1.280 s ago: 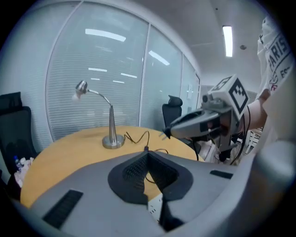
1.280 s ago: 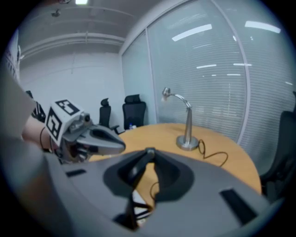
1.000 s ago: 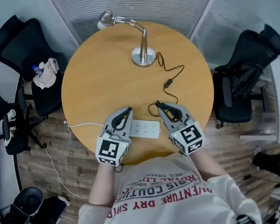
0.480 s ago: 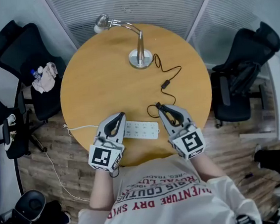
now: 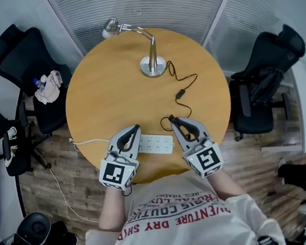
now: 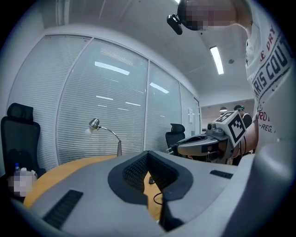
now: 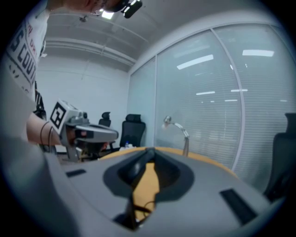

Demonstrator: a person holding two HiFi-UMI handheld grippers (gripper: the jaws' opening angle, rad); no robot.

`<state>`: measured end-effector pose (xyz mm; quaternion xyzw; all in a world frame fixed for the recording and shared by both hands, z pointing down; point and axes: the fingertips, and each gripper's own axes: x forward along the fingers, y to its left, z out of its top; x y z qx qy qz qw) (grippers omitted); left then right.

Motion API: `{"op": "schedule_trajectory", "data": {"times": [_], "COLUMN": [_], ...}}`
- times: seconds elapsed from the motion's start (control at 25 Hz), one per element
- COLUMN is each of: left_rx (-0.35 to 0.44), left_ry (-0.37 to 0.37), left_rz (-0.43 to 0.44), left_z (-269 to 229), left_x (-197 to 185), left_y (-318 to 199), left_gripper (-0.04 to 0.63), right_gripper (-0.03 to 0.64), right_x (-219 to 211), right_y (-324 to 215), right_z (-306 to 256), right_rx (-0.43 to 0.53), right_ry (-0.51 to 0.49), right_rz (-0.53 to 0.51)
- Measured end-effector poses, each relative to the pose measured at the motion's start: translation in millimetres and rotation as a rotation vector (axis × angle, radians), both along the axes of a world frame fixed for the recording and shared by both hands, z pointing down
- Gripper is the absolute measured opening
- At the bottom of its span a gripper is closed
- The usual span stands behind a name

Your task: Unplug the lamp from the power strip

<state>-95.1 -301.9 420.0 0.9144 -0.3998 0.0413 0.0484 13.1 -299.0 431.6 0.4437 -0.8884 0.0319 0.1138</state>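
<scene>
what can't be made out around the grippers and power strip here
- Right gripper: anything between its tips is too small in the head view and blurred in the right gripper view, so a grip cannot be told.
- Power strip: left end hidden under the left gripper in the head view; sockets too small.

The left gripper (image 5: pixel 137 128) hides the left end of the power strip (image 5: pixel 158 142); the plug (image 7: pixel 138 167) looks blurred.

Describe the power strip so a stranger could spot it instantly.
Start at the round wooden table, at its edge nearest the person. Between the left gripper and right gripper lies the power strip. It is the only flat white bar there, unlike the silver lamp at the far side.
</scene>
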Motion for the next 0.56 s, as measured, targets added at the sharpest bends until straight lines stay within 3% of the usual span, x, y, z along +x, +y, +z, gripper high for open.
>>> {"op": "schedule_trajectory", "data": {"times": [0.56], "left_rx": [-0.031], "left_ry": [0.018], "left_rz": [0.006], "left_z": [-0.3], "left_x": [7.5], "left_y": [0.0], "left_gripper": [0.026], "right_gripper": [0.072], "right_x": [-4.6], "right_y": [-1.1], "right_z": [-1.0], "right_rx": [0.009], "right_ry": [-0.001], "right_rz": [-0.024]}}
